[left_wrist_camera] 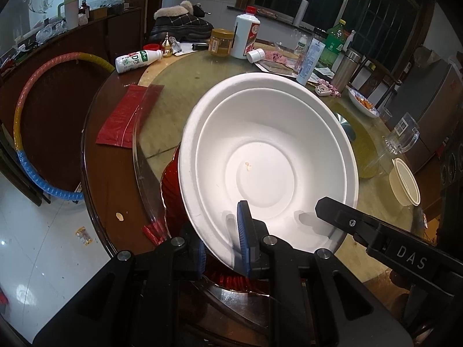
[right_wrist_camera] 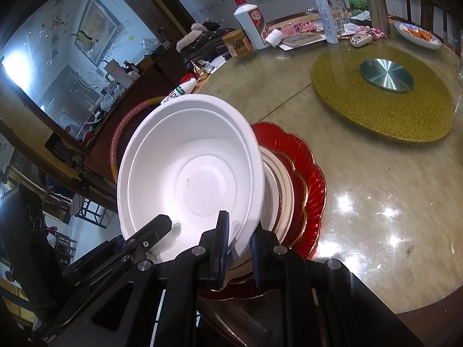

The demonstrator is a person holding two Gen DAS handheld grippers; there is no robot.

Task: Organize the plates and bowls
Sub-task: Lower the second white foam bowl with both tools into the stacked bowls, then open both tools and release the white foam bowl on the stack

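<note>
A white disposable bowl (left_wrist_camera: 266,156) is held tilted above a stack of plates: a red scalloped plate (right_wrist_camera: 306,167) with cream plates (right_wrist_camera: 285,193) on it. My left gripper (left_wrist_camera: 221,245) is shut on the bowl's near rim, one blue pad inside, one outside. My right gripper (right_wrist_camera: 240,243) is shut on the opposite rim of the same bowl (right_wrist_camera: 191,173). The right gripper's finger (left_wrist_camera: 361,225) shows in the left wrist view. In the left wrist view the bowl hides most of the red plate (left_wrist_camera: 170,190).
The round glass-topped table (right_wrist_camera: 376,202) carries a gold turntable (right_wrist_camera: 382,98), a white liquor bottle (left_wrist_camera: 246,34), a jar (left_wrist_camera: 221,42), a lying milk bottle (left_wrist_camera: 137,60), a red bag (left_wrist_camera: 124,115), a small cream cup (left_wrist_camera: 405,182) and a dish of food (right_wrist_camera: 419,34). A hula hoop (left_wrist_camera: 21,110) leans at left.
</note>
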